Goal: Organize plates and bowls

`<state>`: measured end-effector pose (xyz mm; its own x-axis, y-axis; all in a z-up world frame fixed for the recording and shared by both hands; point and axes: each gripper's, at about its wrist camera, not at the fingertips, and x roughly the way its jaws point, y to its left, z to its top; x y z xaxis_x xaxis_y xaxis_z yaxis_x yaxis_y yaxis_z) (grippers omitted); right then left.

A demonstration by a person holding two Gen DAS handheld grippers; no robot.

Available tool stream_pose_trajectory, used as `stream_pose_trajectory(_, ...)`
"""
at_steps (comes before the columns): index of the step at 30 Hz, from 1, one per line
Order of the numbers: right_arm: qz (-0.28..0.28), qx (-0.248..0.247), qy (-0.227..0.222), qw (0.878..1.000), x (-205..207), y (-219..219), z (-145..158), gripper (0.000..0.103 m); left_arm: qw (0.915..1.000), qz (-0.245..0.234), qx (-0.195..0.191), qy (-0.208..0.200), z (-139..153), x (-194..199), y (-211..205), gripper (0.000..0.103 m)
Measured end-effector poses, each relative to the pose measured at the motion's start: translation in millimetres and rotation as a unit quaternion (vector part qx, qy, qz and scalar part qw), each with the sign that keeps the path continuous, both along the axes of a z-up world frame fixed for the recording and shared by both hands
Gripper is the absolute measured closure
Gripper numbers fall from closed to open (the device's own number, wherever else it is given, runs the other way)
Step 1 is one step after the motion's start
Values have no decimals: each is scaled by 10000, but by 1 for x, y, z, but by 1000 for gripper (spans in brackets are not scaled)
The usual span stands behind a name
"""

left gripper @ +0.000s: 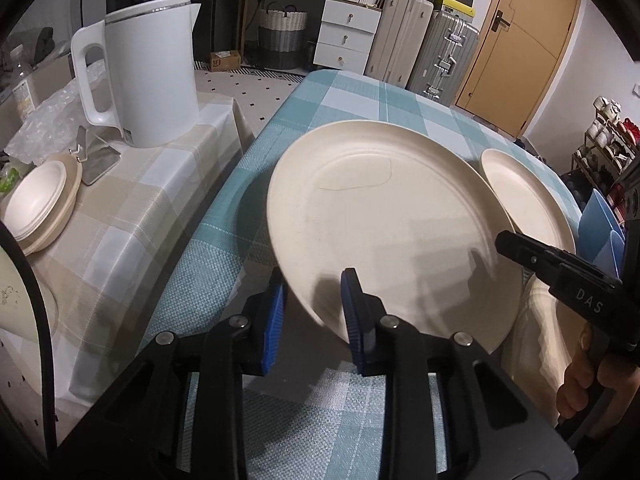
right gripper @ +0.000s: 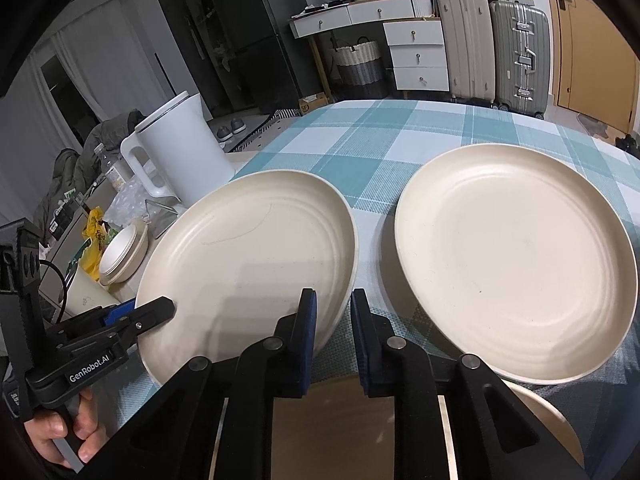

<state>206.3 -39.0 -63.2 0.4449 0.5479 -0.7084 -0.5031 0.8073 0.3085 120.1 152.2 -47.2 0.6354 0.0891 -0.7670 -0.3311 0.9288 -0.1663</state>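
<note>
Cream plate [left gripper: 384,220] tilted in left gripper [left gripper: 312,312]

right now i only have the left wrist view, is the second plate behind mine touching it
observer: No. The second plate lies flat on the checked tablecloth, with a strip of cloth between it and the held plate.
operator: is the right gripper closed
observer: The right gripper shows a gap between its pads, right beside the held plate's rim.
operator: does my grip look ok from there
observer: The left gripper has one finger on top of the rim and a blue pad beneath it.
</note>
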Motion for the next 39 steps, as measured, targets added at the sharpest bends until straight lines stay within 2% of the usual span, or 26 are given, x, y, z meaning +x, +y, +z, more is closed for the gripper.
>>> stream_pose_trajectory(15,-108,124,-434,9989,-25,-21,30,85,9990,-175,215,-344,35,-16,-20,78)
stream_pose_trajectory(29,-460,197,-758,9959,-61,-64,77,85,9957,-625,336,-596,70,-35,-68,78)
stream_pose_trajectory(39,-757,192,-883,9930,-94,-103,96,85,9916,-996,421,-704,84,-51,-113,78)
